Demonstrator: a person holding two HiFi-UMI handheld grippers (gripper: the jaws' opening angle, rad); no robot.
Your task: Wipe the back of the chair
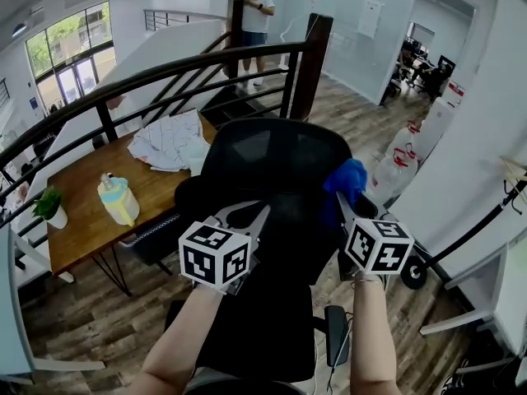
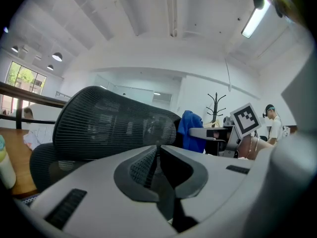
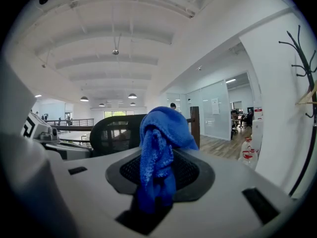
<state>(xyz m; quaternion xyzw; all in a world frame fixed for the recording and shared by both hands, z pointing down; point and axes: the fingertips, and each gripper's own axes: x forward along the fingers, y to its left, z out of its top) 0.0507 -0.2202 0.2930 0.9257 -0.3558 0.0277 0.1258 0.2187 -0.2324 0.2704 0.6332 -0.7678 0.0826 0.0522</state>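
Right gripper (image 3: 156,187): jaws closed on a blue cloth (image 3: 161,133). The cloth is pinched at its lower end and stands bunched above the jaws, with a rounded fold at the top. In the head view this gripper (image 1: 341,202) points away from the person, with the cloth (image 1: 347,179) at its tip.

The chair back (image 1: 276,159), black mesh, lies directly ahead and to the left of the right gripper. The cloth sits at the upper right edge of the chair back. Whether it is pressing on the mesh cannot be confirmed. In the right gripper view the chair back (image 3: 116,133) shows behind and left of the cloth.

Left gripper (image 2: 158,155): jaws brought together, nothing between them. It is held level beside the right gripper, apart from it, and faces the chair back (image 2: 114,120), which fills the view ahead of the jaws. In the head view the left gripper (image 1: 245,214) is over the lower part of the chair back. Contact with it cannot be determined.

Beyond the chair, to the left of both grippers, a wooden table (image 1: 82,212) carries a pale yellow jug (image 1: 119,200), crumpled white sheets (image 1: 169,142) and a small potted plant (image 1: 49,206). A dark railing (image 1: 165,68) runs behind the table and chair. A person (image 1: 255,23) stands well beyond the railing. To the right of the right gripper, large water bottles (image 1: 395,163) stand on the wood floor by a white wall.
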